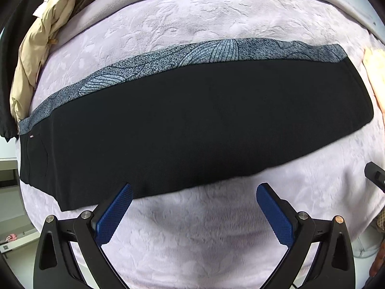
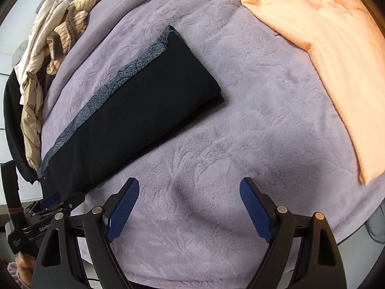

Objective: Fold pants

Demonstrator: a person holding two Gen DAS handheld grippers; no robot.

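Left wrist view, nearest first: the left gripper (image 1: pixel 194 192) hangs with its blue-padded jaws spread wide and nothing between them, low over the lilac plush blanket (image 1: pixel 192 236) covering the bed. Its left fingertip sits at the near edge of the black pants (image 1: pixel 192 125); whether it touches the cloth cannot be told. The pants lie flat as a long folded band across the blanket, with a grey patterned strip (image 1: pixel 168 57) running along their far edge. Beyond their left end a heap of beige clothes (image 1: pixel 31 55) sits at the edge of the bed.

From the right wrist view, the right gripper (image 2: pixel 189 189) is likewise wide open and empty, over bare blanket just beside the near long side of the pants. Farther off to the right, well apart from the pants, lies a peach towel (image 2: pixel 336 55).
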